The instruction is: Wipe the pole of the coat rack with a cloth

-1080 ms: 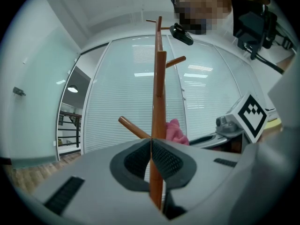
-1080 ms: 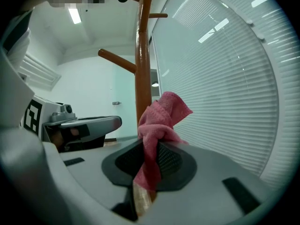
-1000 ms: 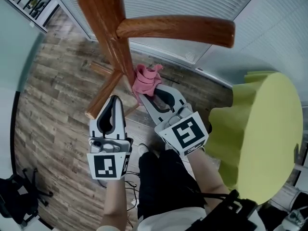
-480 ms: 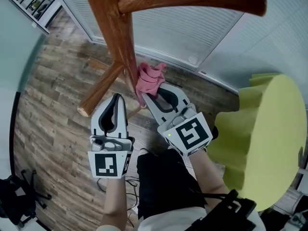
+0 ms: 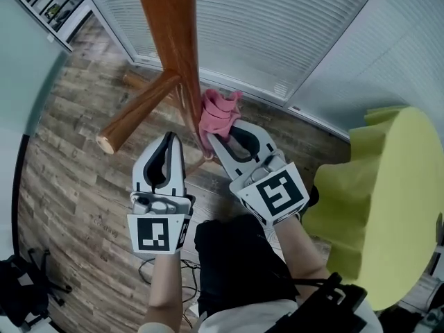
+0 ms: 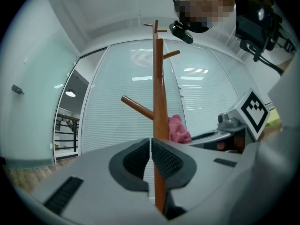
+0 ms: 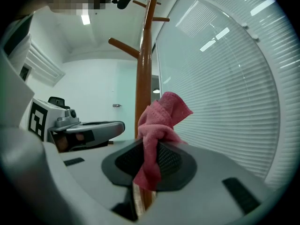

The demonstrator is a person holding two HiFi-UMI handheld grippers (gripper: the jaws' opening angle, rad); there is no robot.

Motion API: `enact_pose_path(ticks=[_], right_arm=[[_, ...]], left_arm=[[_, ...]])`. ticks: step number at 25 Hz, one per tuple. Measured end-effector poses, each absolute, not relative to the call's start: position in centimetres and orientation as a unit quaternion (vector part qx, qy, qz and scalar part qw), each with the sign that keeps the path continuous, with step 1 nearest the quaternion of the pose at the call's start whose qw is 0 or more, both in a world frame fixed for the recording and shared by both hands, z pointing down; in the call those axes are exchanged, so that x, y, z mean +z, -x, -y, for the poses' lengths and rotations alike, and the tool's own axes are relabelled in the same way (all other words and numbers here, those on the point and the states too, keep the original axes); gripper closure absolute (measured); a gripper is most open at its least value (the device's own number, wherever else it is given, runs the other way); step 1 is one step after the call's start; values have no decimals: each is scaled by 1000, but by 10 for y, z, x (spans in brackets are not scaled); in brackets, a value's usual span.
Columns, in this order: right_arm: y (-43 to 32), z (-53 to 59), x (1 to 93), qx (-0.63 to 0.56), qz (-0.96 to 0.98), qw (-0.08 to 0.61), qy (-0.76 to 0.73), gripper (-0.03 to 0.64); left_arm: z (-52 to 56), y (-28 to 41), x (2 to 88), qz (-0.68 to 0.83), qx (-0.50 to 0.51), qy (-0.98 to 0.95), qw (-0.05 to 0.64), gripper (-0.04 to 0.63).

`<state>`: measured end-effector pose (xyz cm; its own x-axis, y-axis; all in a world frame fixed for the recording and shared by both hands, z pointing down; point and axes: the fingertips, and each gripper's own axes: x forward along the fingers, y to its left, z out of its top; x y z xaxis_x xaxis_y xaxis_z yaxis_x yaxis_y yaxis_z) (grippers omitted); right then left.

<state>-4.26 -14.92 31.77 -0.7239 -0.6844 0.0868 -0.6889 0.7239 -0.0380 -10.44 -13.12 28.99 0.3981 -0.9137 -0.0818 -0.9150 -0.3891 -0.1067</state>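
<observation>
The pole (image 5: 173, 40) of the coat rack (image 6: 159, 69) ran out of the head view at 12 o'clock, so its top was cut off there. Its foot was hidden behind the cloth (image 5: 218, 114) and the two grippers. The right gripper (image 5: 220, 132) was clamped on the pink cloth. The cloth's bunched upper part stood clear of the jaws at the pole's 3 o'clock side, just beside the wood. Whether it pressed on the wood was hard to tell. In the right gripper view a loose end of cloth hung down through the pads and covered part of the pole behind it. The left gripper (image 5: 168, 139) had its jaws together on nothing, near the pole at 7 o'clock of it. In the left gripper view the pole rose behind the line where the pads met. One peg (image 5: 139, 111) slanted off toward 8 o'clock over the wood floor (image 5: 69, 165). White blinds (image 5: 277, 26) filled the window from 12 to 2 o'clock. A yellow seat (image 5: 388, 186) at 3 o'clock was cut by the frame edge. A dark wheeled base (image 5: 21, 290) at 8 o'clock was too dim to make out
</observation>
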Motion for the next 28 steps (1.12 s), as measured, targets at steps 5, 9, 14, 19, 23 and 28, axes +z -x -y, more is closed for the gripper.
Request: enact_pose_path(ticks=[5,9,14,19,23,28], right_arm=[[43,150,319,19,929,24,-368,543],[39,148,321,4,930,-1,-366,543],[37,156,318,-8,933,-30,-359,543],[38,166,318,-22,937,-52,-345,543],[38,167,320,-28,939,-76,-334,543],[36,168,327,-27,942,-100,-318,543]], left_arm=[[134,105,293,-547,23,833,81,581],[133,106,304,-546,35,833,79,581],[144,106,322,-529,39,846,61,581],[155,108,334,-513,64,855,45,581],[156,110,339,-506,70,858,58,581],[161,114,348,-485,71,870,52,581]])
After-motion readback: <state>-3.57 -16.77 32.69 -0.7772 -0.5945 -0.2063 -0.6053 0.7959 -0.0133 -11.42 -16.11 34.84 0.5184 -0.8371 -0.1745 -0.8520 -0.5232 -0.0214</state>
